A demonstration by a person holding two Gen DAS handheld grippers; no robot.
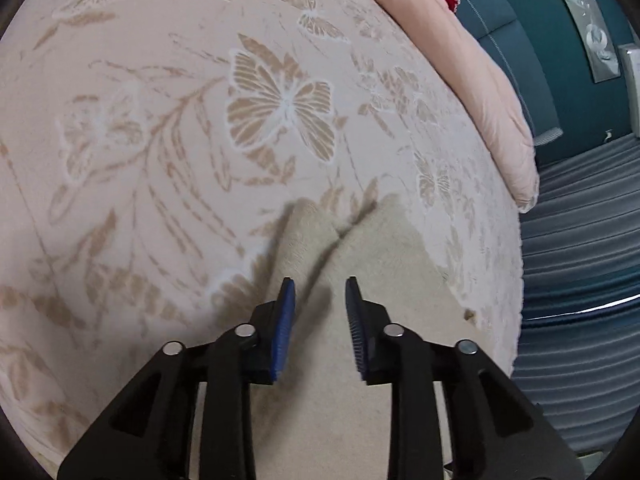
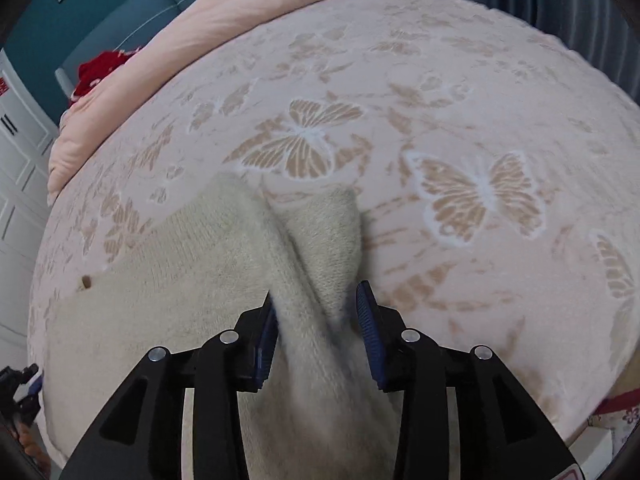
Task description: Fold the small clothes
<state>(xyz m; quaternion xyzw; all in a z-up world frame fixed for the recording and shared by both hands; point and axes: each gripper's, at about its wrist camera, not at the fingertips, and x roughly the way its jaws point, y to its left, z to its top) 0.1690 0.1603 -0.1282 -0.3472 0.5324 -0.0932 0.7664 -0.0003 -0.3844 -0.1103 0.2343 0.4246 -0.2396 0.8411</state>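
The sweater (image 2: 168, 280), a cream knit, lies on the bed (image 2: 460, 92) and fills the lower centre and lower left of the right wrist view; in the left wrist view it takes the lower centre (image 1: 384, 264), spread fairly flat with one crease running up from the gripper. A raised ridge of knit, probably a sleeve or gathered edge, runs from the middle of the right view down between the fingers of the right gripper (image 2: 318, 320). Its jaws stand partly apart: the left pad lies against the ridge, while the right pad shows a gap beside the cloth, so this reads as a loose straddle rather than a pinch, likely a fold being laid down or let go. The left gripper (image 1: 320, 308) hangs just above the flat body of the sweater, jaws partly apart with nothing between them, placed, it seems, to take or steady that side next. The bed's butterfly-patterned cover gives a broad soft surface for folding. A pink quilt (image 2: 180, 40) is bunched along the far edge at upper left, well clear of the work.
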